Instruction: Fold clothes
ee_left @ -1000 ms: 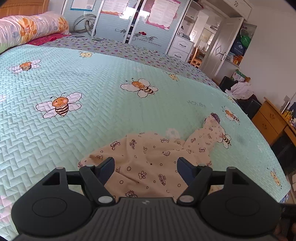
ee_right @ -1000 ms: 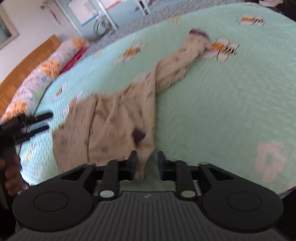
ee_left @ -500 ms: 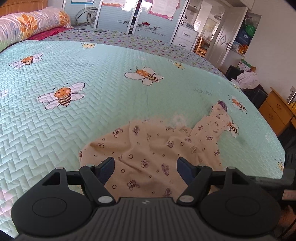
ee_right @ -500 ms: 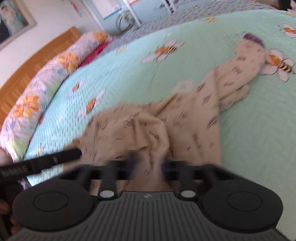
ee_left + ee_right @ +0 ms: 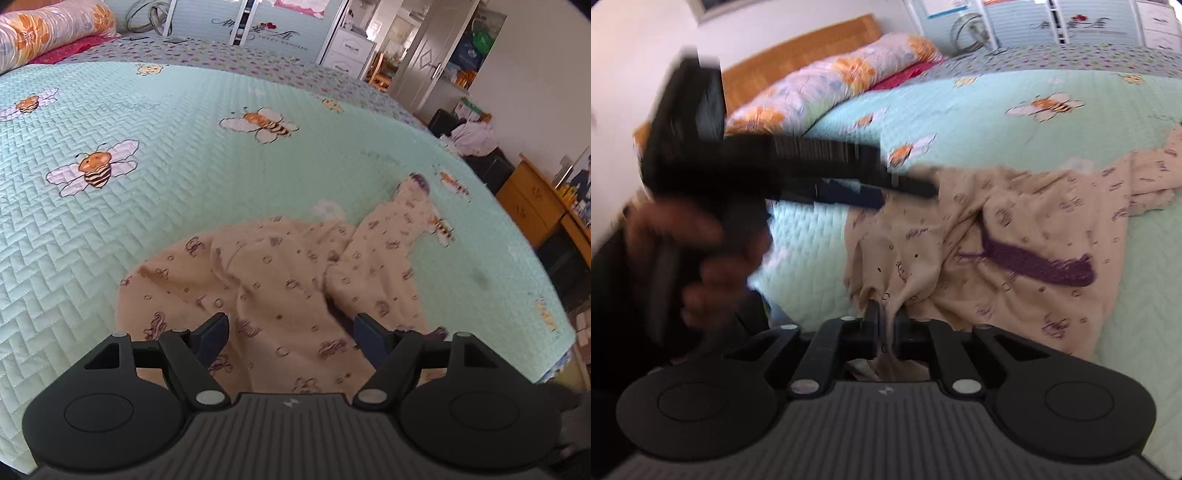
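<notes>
A bed (image 5: 184,155) under a mint quilt printed with bees is seen, and near its front edge a beige printed garment (image 5: 280,280) lies rumpled, not folded flat. Its long axis runs from the near edge away to the right, ending in a purple cuff (image 5: 417,181). The left gripper (image 5: 291,332) is held over the near part with jaws wide and nothing between them. The right gripper (image 5: 886,325) is the nearer: its jaws are closed narrow on a pinch of the garment's near edge. "SWEET WEDDING" can be read on the wardrobe (image 5: 266,26).
</notes>
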Available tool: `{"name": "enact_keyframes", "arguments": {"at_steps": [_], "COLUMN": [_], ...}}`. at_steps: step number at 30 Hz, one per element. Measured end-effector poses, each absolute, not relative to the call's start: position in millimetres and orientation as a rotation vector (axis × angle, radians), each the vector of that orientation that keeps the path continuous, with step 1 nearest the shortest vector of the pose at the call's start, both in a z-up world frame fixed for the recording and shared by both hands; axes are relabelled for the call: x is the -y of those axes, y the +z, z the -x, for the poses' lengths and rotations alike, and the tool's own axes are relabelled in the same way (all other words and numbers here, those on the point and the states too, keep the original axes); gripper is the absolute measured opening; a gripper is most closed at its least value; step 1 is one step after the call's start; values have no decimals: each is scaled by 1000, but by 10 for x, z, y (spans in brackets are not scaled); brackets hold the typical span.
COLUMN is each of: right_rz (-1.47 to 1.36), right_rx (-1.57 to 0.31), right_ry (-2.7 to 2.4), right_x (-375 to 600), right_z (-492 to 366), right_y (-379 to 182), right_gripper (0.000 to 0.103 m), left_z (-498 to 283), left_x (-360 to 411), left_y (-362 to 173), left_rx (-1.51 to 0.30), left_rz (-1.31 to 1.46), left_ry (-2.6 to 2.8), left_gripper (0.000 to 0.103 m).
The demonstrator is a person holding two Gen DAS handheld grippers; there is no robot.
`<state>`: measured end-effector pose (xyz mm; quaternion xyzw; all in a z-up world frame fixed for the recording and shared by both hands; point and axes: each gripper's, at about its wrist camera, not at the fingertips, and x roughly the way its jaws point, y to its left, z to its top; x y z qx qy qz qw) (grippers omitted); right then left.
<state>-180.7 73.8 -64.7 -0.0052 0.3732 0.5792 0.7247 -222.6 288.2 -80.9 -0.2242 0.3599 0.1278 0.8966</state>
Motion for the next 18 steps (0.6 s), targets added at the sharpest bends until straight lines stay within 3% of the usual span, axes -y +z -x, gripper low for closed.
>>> {"name": "enact_keyframes", "arguments": {"at_steps": [1,2,3,5,10,12,13,14,16,18], "right_rz": [-12,-33,-55,-78,-55,-1,35,65,35,5], "right_rx": [-803,-782,-762,-768,-823,-873,-899,-926,-914,-866], "right_ry": [1246,1211,1175,1096,1008,971,936,914,935,944], "right_x": [-673,-608,-543,-514,-710,-868,-951,-1012,-959,-846], "right_z": [1763,1720,1677,1556,1345,1309,1308,1299,1320,1356], "right_y": [-617,-590,-564,-587,-795,-957,-1052,-1145,-1092,-979], "right_gripper": [44,50,51,51,52,51,49,30,8,6], "left_z": [2237,2247,2258,2279,2321,2352,2383,2415,2513,2619], "left_x": [-2905,-2927,-2949,-2993,-3077,-3101,-3122,-3143,-3203,-3266], "left_y": [-843,-877,-912,-980,-1078,-1043,-1016,-989,-925,-859], "left_rx": [-750,-753,-757,-765,-765,-745,-733,-720,-696,-672], "left_rz": [469,474,479,489,509,519,526,532,536,538], "left_ry": [274,283,292,310,344,357,370,383,405,426], "left_gripper": [71,61,54,30,10,7,6,6,6,6]}}
